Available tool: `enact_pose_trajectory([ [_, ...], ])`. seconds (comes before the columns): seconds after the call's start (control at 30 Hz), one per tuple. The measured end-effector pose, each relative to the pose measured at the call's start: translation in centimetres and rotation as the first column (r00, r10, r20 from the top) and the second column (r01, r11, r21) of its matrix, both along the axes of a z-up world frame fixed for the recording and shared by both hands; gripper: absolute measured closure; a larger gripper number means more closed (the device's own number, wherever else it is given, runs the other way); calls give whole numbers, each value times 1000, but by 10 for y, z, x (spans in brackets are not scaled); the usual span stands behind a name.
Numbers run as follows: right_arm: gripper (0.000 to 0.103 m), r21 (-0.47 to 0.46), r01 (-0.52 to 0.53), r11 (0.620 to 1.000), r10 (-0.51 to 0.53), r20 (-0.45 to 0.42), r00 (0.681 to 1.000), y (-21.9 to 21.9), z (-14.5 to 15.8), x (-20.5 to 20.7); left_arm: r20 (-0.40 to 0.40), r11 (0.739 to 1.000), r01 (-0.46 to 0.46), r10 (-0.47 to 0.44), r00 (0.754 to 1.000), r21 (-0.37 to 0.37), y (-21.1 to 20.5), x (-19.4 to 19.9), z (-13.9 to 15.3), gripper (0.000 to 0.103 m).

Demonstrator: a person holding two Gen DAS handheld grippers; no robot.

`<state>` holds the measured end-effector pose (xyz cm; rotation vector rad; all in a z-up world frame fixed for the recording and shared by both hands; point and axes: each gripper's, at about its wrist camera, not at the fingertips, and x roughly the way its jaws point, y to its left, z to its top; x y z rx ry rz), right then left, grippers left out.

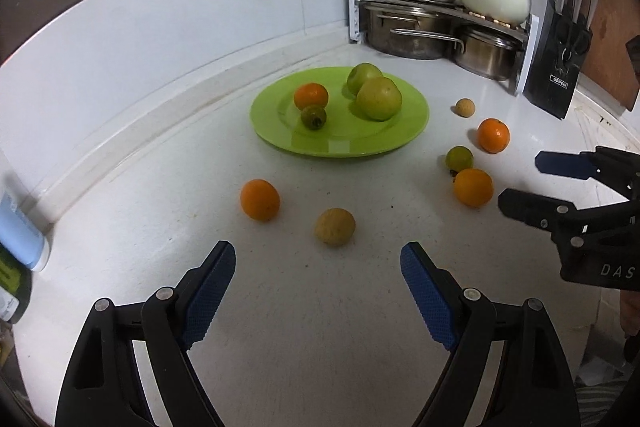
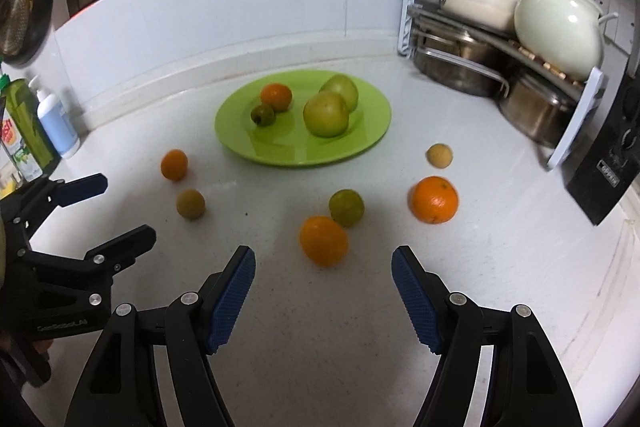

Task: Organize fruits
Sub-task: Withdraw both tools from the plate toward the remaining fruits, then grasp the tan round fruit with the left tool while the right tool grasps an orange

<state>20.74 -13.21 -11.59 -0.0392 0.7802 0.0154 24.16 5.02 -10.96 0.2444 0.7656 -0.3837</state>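
A green plate (image 1: 404, 131) (image 2: 372, 131) holds two green apples (image 1: 378, 98) (image 2: 326, 114), a small orange (image 1: 311, 95) (image 2: 276, 97) and a small dark green fruit (image 1: 313, 117) (image 2: 263, 114). Loose on the white counter lie several oranges, a green citrus (image 1: 459, 159) (image 2: 346, 207) and tan fruits. My left gripper (image 1: 318, 267) (image 2: 120, 205) is open and empty just short of a tan fruit (image 1: 335, 227) (image 2: 191, 203). My right gripper (image 2: 324, 267) (image 1: 518, 183) is open and empty, right behind an orange (image 2: 323, 240) (image 1: 473, 187).
A rack with steel pots and white cookware (image 1: 432, 7) (image 2: 500, 39) stands at the back right, beside a black knife block (image 1: 558, 67). Bottles (image 2: 48, 123) stand at the left against the backsplash. An orange (image 1: 259, 199) (image 2: 174, 165) lies near the plate's left.
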Motion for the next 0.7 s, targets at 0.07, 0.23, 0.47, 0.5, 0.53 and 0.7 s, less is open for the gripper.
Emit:
enact_pose_trajectory([
  [0.07, 32, 11, -3, 1000, 3, -15, 1000, 0, -4, 6, -4, 1000, 7, -7, 1000, 1, -2, 6, -4, 23],
  [0.23, 41, 41, -8, 999, 10, -48, 999, -4, -13, 22, -40, 1000, 14, -15, 999, -24, -5, 22, -9, 33],
  [0.47, 50, 57, -14, 998, 19, -94, 995, -6, -25, 39, -88, 1000, 11, -13, 996, -30, -12, 39, -21, 50],
  [0.5, 51, 63, -16, 998, 22, -100, 995, -6, -27, 41, -90, 999, 12, -15, 996, -32, -13, 40, -21, 52],
  [0.53, 53, 71, -17, 997, 25, -106, 994, -7, -29, 43, -95, 999, 14, -18, 995, -35, -15, 42, -22, 53],
  [0.7, 61, 89, -22, 996, 33, -121, 992, -11, -35, 48, -120, 999, 28, -32, 992, -37, -22, 44, -27, 65],
])
